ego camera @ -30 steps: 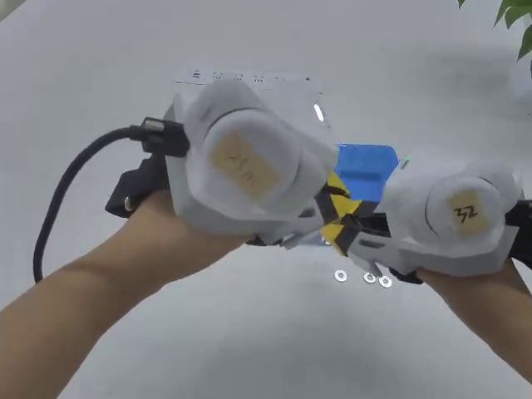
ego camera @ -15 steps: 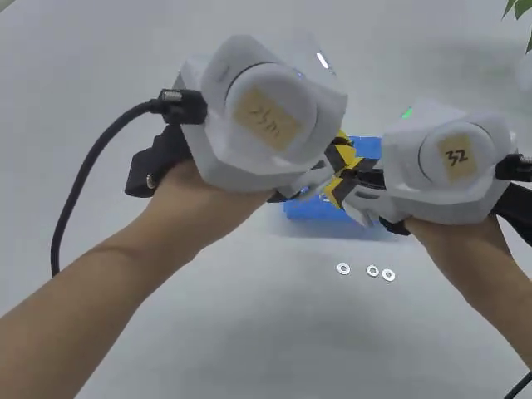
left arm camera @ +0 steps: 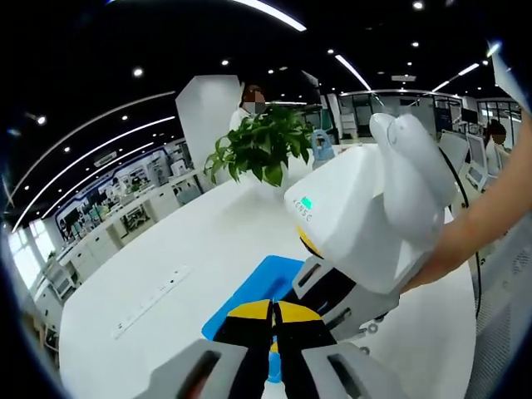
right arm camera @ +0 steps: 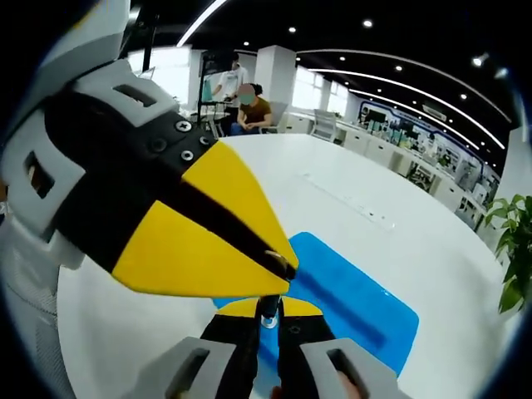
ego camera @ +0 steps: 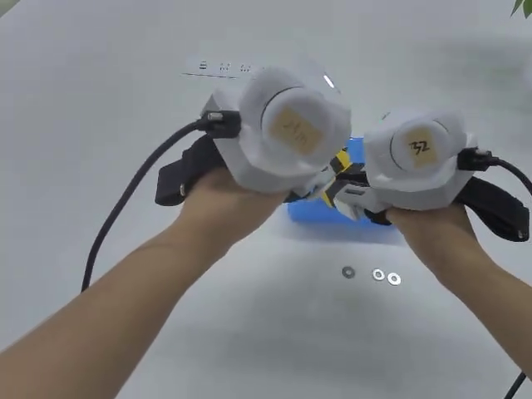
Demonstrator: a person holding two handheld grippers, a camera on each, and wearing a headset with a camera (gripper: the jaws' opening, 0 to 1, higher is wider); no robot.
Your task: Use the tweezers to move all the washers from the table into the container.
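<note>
Left gripper (left arm camera: 272, 316), seen along its own jaws, has its yellow tips drawn together to a thin slit. Whether anything is pinched there cannot be told from the left gripper view. The right gripper (right arm camera: 268, 314) also has its jaws closed to a narrow gap. A small dark piece (right arm camera: 268, 306) with a pale glint sits between its tips, too small to name. In the right gripper view the left gripper's black-and-yellow jaws reach in from the left, their shut point just above the right gripper's tips and very near them; contact cannot be made out.

From the head view, a person holds both white grippers close together, jaws facing inward. They meet above the blue container (ego camera: 324, 214), a flat blue tray on the white table (ego camera: 283, 341). A black cable runs from each gripper body.

Three washers lie in a short row on the table on the near side of the container, apart from it and well below the grippers. One washer (ego camera: 348, 272) lies a little to the left of the other two (ego camera: 378, 274) (ego camera: 394, 279), which nearly touch. A white power strip (ego camera: 224, 68) lies on the table beyond the grippers, and a potted plant (left arm camera: 266, 150) stands at the far edge in the left gripper view.
</note>
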